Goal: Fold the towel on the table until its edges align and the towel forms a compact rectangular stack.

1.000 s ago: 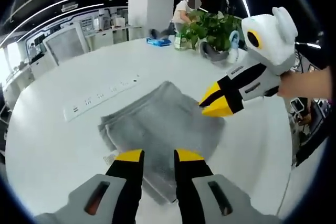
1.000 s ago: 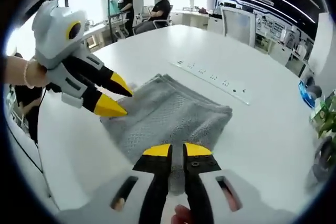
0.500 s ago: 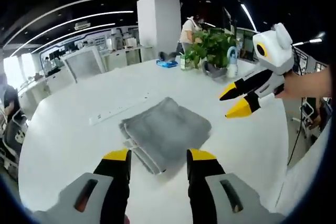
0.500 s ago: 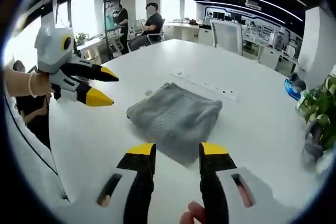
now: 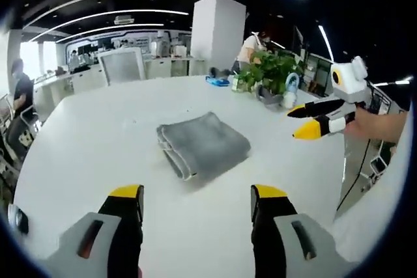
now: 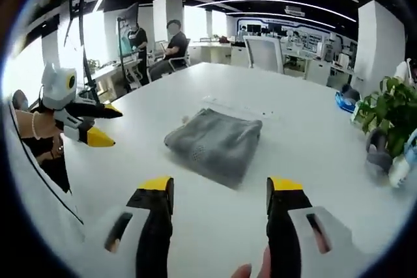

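Towel [image 5: 202, 146] lies folded into a compact grey rectangle on the white table [image 5: 85, 135], layered edges showing at its 7 o'clock side in the left gripper view; edges look roughly aligned. Left gripper [image 5: 199, 201] hangs clear of it, jaws wide apart, holding nothing. Right gripper [image 6: 221, 191] likewise stands apart and empty, the towel ahead at 12 o'clock. A plant [image 5: 268, 69] stands near the far table edge. Judgement: folding appears complete; nothing evident remains beyond possible minor squaring.
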A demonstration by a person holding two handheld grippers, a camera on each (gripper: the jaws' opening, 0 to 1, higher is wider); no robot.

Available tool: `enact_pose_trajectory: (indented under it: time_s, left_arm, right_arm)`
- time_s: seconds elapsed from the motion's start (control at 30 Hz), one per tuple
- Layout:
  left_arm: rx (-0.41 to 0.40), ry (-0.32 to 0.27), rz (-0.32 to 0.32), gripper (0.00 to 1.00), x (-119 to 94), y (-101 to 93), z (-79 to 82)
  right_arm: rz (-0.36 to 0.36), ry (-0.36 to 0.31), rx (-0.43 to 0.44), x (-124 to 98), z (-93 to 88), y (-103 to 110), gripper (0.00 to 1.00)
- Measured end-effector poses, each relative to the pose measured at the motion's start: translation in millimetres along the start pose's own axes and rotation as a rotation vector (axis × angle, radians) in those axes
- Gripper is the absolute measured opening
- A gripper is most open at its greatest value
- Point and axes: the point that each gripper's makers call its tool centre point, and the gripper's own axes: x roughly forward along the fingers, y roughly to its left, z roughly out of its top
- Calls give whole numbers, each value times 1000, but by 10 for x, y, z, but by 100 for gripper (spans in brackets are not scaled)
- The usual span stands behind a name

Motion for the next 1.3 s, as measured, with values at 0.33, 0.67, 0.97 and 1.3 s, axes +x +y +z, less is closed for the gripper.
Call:
enact_pose_trajectory:
  time_s: [0.33, 0.67, 0.97, 1.3]
  left_arm:
    - [-28, -30, -16, 82, -163, -92, -68]
    - [-38, -18, -29, 92, -216, -171, -146]
    - [-66, 11, -19, 100, -237, -160, -219]
    - [-56, -20, -17, 100, -300, -146, -94]
  right_arm:
    - [-45, 11, 62, -256, -254, -20, 68]
    - [-76, -10, 71, -361, -261, -33, 73]
    - [-92, -31, 87, -379, -256, -34, 83]
    - [-117, -46, 110, -413, -238, -86, 89]
